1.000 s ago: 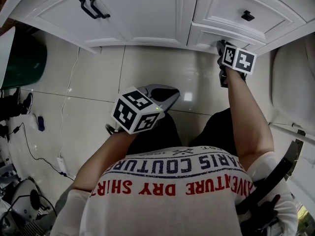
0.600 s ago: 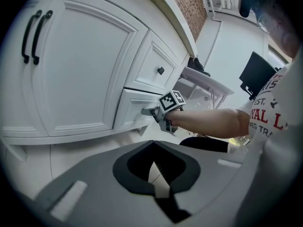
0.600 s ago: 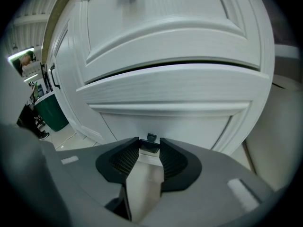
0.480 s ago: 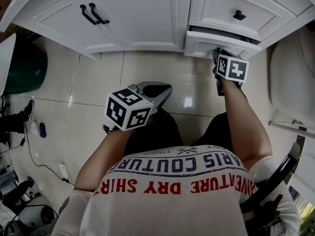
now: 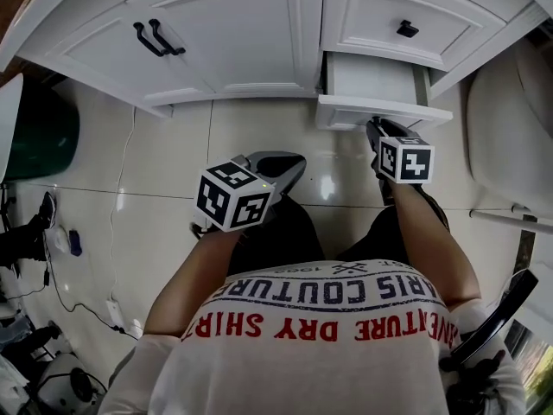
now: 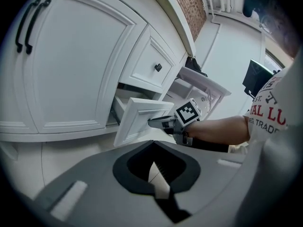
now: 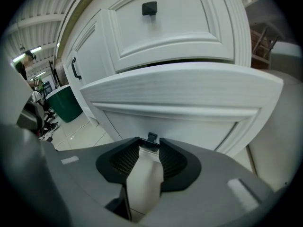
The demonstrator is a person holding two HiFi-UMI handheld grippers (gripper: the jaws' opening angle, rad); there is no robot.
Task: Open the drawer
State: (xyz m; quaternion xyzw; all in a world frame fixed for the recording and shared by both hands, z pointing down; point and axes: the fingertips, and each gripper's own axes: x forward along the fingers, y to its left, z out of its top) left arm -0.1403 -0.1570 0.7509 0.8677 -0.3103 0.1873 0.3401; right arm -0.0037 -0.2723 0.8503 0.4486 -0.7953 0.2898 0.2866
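The lower white drawer (image 5: 380, 112) stands pulled out of the cabinet, its bare inside showing (image 5: 371, 80). My right gripper (image 5: 373, 126) is at the middle of the drawer front, its marker cube just behind. In the right gripper view the small black drawer knob (image 7: 151, 137) sits between the pad tips of the right gripper (image 7: 150, 143), which is shut on it below the drawer front (image 7: 189, 98). My left gripper (image 5: 294, 167) hangs over the floor tiles, apart from the cabinet, shut and holding nothing (image 6: 154, 167). From there the open drawer (image 6: 142, 117) shows to the side.
Above the open drawer is a shut drawer with a black knob (image 5: 406, 29). Left of it are cabinet doors with two black bar handles (image 5: 157, 37). A green bin (image 5: 39, 128) and cables (image 5: 112, 232) lie on the floor at the left.
The lower drawer has slid out of the cabinet toward me, drawn by my right gripper on its knob. The left gripper has stayed about where it was.
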